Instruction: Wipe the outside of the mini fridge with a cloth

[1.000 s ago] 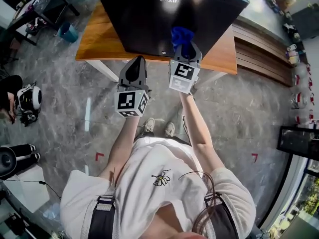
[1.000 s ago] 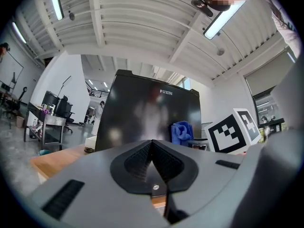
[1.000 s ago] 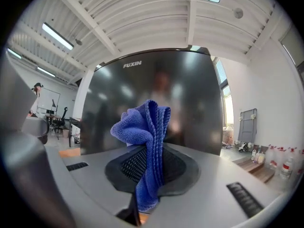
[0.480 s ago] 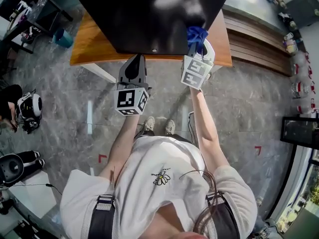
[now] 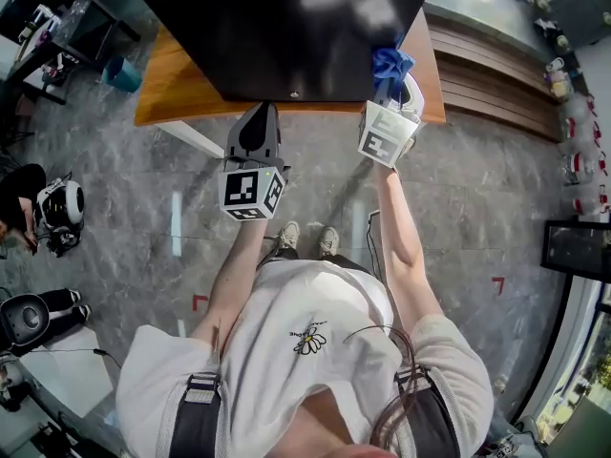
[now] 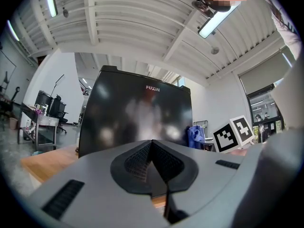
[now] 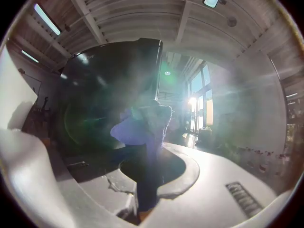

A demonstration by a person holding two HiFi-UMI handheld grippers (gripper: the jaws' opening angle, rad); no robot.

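Head view has the black mini fridge [image 5: 286,27] standing on the wooden table [image 5: 181,98] with its door shut, so we see nothing of its inside. Our right gripper [image 5: 389,92] has its jaws clamped on the blue cloth [image 5: 391,63], bunched at the fridge's right front corner (glare washes that gripper's own view, yet the cloth between the jaws is plain). Our left gripper [image 5: 256,134] hangs near the door, jaws pressed together on nothing. A teal bin [image 5: 124,72] stands on the floor beside the table, contents too small to tell.
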